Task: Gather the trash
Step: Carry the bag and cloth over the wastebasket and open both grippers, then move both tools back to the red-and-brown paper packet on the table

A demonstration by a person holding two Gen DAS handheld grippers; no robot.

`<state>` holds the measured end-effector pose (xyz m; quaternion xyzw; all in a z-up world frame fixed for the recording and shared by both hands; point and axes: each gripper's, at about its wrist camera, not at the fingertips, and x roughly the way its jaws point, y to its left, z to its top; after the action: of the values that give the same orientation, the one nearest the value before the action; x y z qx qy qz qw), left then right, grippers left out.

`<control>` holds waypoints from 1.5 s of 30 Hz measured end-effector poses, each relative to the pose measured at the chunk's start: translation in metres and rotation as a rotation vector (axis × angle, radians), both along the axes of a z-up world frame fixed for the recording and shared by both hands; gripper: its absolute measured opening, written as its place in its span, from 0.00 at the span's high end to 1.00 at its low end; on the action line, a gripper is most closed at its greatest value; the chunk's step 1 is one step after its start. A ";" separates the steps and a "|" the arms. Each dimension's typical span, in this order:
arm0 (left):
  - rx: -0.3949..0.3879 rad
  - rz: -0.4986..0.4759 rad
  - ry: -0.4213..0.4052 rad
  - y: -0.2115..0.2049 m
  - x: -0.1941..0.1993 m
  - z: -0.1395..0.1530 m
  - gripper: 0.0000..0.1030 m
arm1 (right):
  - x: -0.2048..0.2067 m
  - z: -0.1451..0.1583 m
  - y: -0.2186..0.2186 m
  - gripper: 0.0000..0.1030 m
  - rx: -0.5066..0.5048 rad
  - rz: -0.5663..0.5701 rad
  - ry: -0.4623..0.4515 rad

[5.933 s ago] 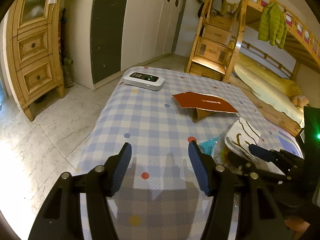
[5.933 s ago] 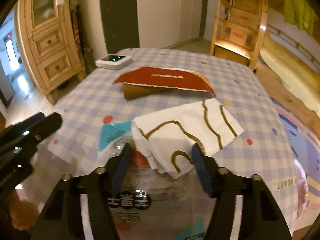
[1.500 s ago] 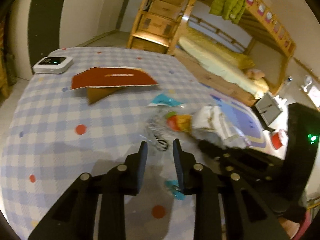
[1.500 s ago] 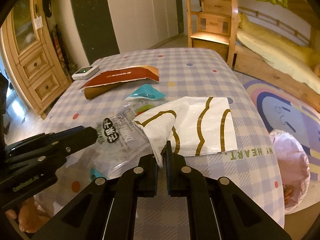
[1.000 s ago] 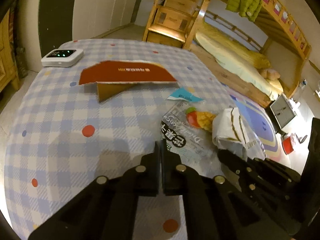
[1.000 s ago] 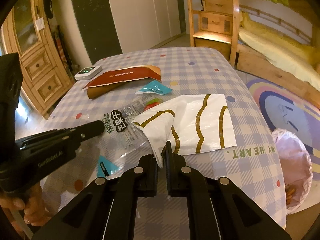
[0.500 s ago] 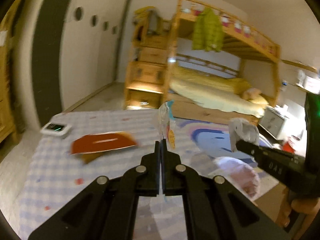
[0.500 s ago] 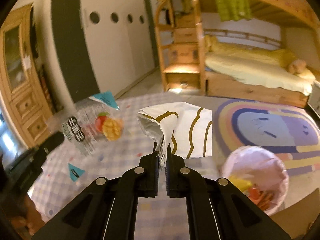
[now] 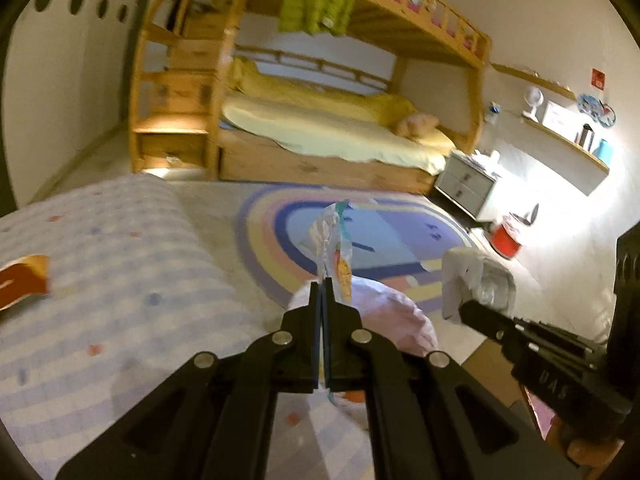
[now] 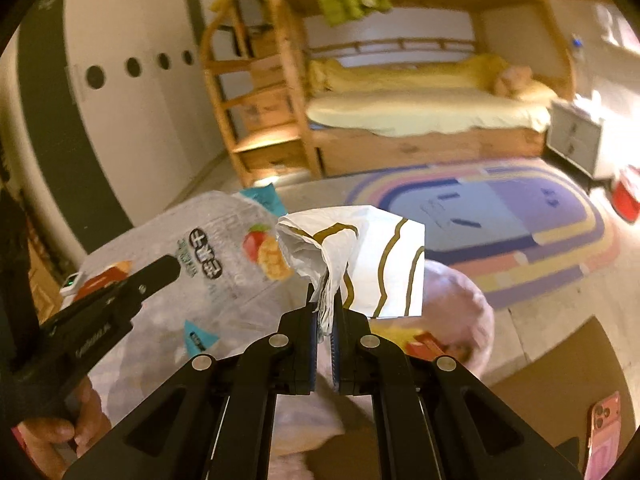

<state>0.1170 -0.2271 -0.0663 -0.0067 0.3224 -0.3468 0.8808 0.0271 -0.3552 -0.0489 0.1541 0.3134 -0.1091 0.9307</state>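
Though motion blurred the table [image 9: 120, 264] and my fingers hid most of the pink-lined bin [image 10: 460, 300], I could see both catches: my left gripper [image 9: 321, 286] pinched the clear snack wrapper [image 9: 334, 248], my right gripper [image 10: 325, 300] clamped the white gold-striped bag [image 10: 380, 264], both hanging above the bin beyond the table's edge.
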 end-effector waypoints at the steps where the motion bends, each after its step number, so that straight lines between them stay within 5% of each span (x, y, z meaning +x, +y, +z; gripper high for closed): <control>1: 0.009 -0.013 0.004 -0.010 0.003 -0.003 1.00 | 0.003 -0.006 -0.012 0.95 0.024 -0.010 0.012; 13: 0.042 -0.106 0.010 -0.085 0.036 -0.026 0.99 | 0.034 -0.059 -0.064 0.90 0.114 -0.064 0.083; 15: 0.036 -0.101 0.039 -0.083 0.039 -0.028 0.84 | 0.039 -0.064 -0.065 0.88 0.119 -0.065 0.097; 16: 0.031 -0.091 0.051 -0.080 0.041 -0.028 0.61 | 0.042 -0.067 -0.066 0.84 0.117 -0.072 0.105; 18: 0.007 -0.052 0.049 -0.071 0.043 -0.025 0.52 | 0.041 -0.069 -0.066 0.55 0.120 -0.091 0.105; 20: -0.009 -0.034 0.056 -0.061 0.045 -0.020 0.52 | 0.038 -0.067 -0.065 0.54 0.111 -0.119 0.106; 27: -0.026 0.127 0.027 0.014 0.034 0.006 0.52 | 0.015 -0.029 -0.043 0.57 0.090 -0.129 0.006; 35: 0.004 0.296 -0.012 0.119 0.014 0.025 0.52 | 0.025 0.025 0.046 0.57 0.032 0.056 -0.083; 45: 0.076 0.543 -0.087 0.255 -0.001 0.030 0.52 | 0.082 0.017 0.161 0.56 -0.038 0.322 -0.070</control>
<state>0.1158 0.0282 -0.0362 -0.0450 0.2834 -0.0857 0.9541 0.1089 -0.1941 -0.0319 0.0877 0.2995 0.0409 0.9492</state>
